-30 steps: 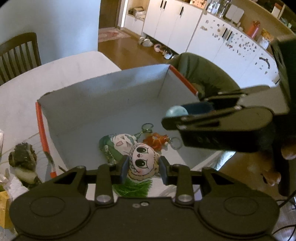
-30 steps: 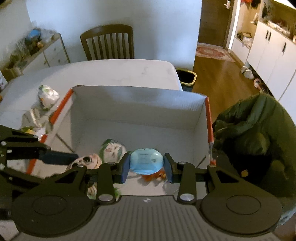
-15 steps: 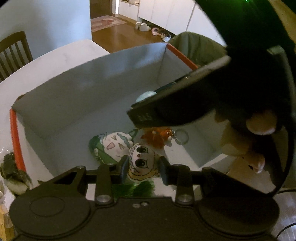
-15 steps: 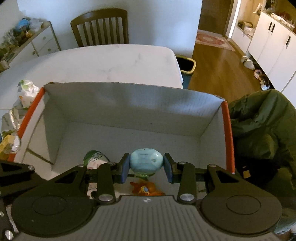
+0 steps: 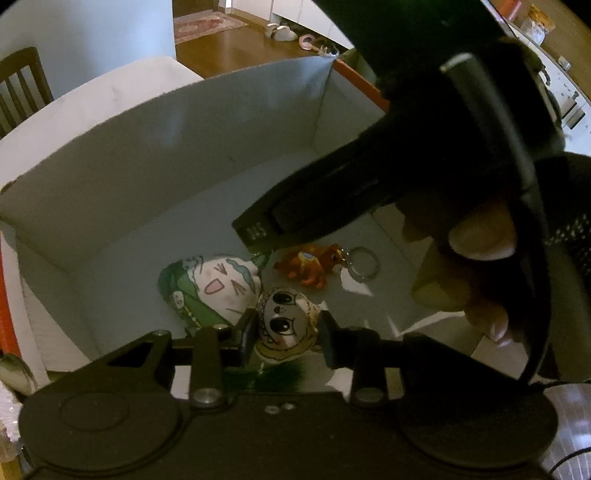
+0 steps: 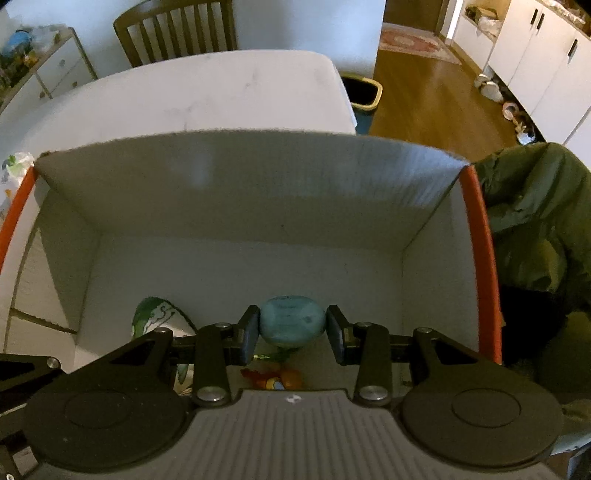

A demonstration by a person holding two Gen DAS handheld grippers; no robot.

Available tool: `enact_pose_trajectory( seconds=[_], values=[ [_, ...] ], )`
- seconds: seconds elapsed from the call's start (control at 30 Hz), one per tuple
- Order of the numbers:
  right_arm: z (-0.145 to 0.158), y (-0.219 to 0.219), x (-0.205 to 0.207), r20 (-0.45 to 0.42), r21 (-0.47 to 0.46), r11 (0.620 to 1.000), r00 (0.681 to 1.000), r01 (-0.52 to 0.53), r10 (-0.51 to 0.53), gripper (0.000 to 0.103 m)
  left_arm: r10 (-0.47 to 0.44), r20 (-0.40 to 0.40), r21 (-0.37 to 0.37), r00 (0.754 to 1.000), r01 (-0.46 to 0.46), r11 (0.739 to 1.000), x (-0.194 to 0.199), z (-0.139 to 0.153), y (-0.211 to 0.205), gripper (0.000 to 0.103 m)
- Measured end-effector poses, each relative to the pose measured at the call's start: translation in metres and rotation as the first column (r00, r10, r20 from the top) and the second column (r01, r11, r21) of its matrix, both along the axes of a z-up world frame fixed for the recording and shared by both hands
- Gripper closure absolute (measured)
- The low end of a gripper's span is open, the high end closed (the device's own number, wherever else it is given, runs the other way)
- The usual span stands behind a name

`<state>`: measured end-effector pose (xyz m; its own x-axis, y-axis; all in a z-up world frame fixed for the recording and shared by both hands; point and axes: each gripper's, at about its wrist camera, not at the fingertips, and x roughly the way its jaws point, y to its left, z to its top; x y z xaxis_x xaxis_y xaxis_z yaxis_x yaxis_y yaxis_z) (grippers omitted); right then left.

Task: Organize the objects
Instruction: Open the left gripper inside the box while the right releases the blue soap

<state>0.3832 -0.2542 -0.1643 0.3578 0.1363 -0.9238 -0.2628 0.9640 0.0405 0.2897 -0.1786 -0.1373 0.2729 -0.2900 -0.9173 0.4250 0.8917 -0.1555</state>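
Moved in closer over the open box (image 6: 255, 192) since half a second ago, with the far wall now filling the upper middle of the right wrist view, and the right gripper's body swung across to cover the upper right of the left wrist view. Right gripper (image 6: 292, 328) clamped on a pale blue egg-shaped object (image 6: 291, 325) at lower centre of its frame, pads touching both sides, held above the box floor. Left gripper (image 5: 286, 332) closed against the big-eyed face charm (image 5: 286, 325) at lower centre, blond fringe below and green fluff beneath that; not clear whether lifted or resting on the floor. Just left of the charm and touching it, a green-and-white plush charm (image 5: 210, 288), lying on the box floor; same plush seen at lower left in the right view (image 6: 157, 319). Right of centre, an orange figure keychain (image 5: 308, 267) with its metal ring (image 5: 364, 265) flat on the floor. White table (image 6: 207, 96) across the top, wooden chair (image 6: 177, 29) at upper left, green jacket (image 6: 535, 221) at right edge.
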Motion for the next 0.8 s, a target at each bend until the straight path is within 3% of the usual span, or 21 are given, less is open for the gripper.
enact_pose_trajectory(
  seconds=[0.57,0.8],
  values=[
    [0.009,-0.005,-0.003,-0.001,0.029,0.999,1.000,0.016,-0.016,0.065,0.021,-0.048,-0.004,0.999,-0.022,1.000,-0.010,-0.006,0.021,0.065],
    [0.023,-0.010,-0.014,0.016,0.062,0.998,1.000,0.012,-0.013,0.063,0.030,-0.024,-0.023,0.999,-0.031,0.999,-0.021,0.004,0.035,0.053]
  ],
)
